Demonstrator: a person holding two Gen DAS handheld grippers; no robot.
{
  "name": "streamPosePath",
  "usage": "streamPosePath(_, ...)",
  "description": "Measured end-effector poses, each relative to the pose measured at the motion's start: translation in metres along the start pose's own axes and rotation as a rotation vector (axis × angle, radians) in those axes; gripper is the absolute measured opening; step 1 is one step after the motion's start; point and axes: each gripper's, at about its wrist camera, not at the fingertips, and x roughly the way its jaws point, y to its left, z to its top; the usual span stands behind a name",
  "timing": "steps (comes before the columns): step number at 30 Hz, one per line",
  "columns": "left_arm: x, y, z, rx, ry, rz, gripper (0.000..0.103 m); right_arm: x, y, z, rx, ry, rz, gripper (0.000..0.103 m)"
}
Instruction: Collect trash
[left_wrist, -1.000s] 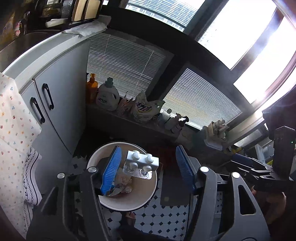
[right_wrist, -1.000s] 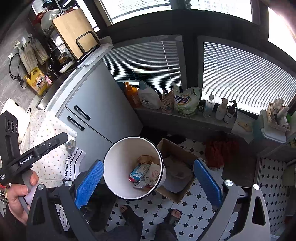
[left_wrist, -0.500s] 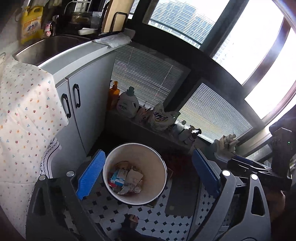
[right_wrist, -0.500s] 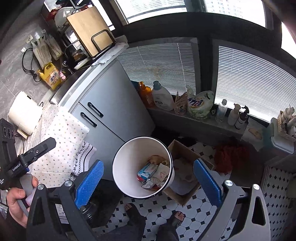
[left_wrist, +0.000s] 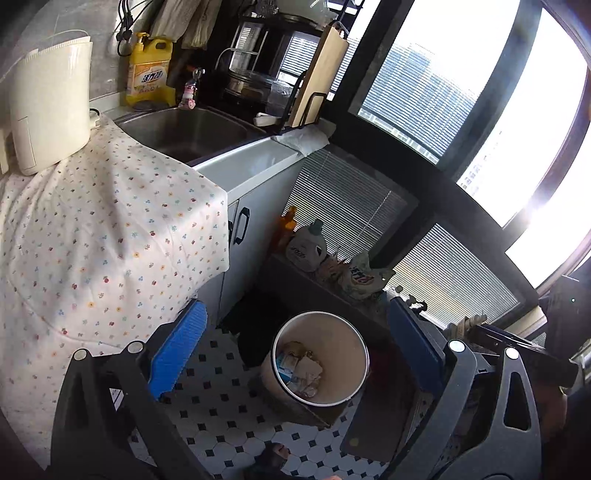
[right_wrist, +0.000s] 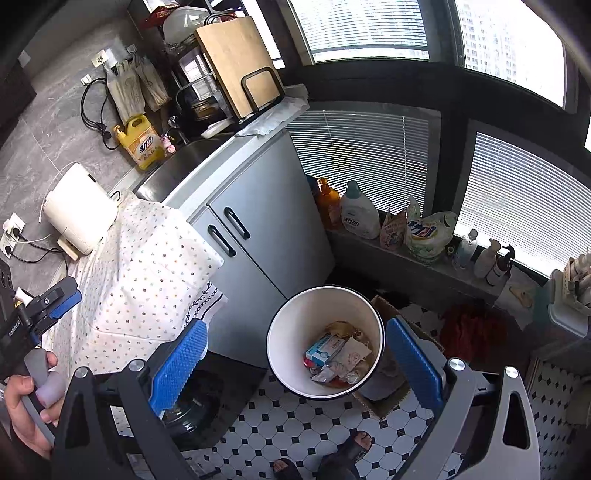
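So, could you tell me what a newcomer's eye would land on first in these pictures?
Probably the white trash bin on the tiled floor, open-topped, with crumpled wrappers and a small box at its bottom. Both the left gripper and the right gripper hang open above it, holding nothing. Next comes the flower-print cloth draped over the counter beside the sink.

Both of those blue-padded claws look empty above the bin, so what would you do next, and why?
Probably swing away to look for more trash. The left gripper and right gripper are open, holding nothing, and the white round bin on the tiled floor already holds wrappers and a blue-white carton.
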Motion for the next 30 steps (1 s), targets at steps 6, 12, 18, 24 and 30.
streamPosePath(6, -0.053, 0.032, 0.007, 0.005, -0.061, 0.072, 0.097, -0.017, 0.056, -0.007, -0.020, -0.028, 0.012, 0.095)
streamPosePath(12, -0.102, 0.059, 0.002, 0.014, -0.094, 0.124, 0.097, -0.036, 0.113, -0.019, -0.059, -0.048, 0.047, 0.095)
streamPosePath(18, -0.147, 0.082, -0.009, 0.025, -0.123, 0.147, 0.097, -0.050, 0.158, -0.038, -0.097, -0.055, 0.045, 0.095)
streamPosePath(24, -0.184, 0.099, -0.026, 0.033, -0.150, 0.173, 0.097, -0.067, 0.191, -0.060, -0.121, -0.073, 0.071, 0.095)
streamPosePath(30, -0.212, 0.108, -0.043, 0.039, -0.182, 0.186, 0.097, -0.086, 0.216, -0.084, -0.144, -0.103, 0.097, 0.095)
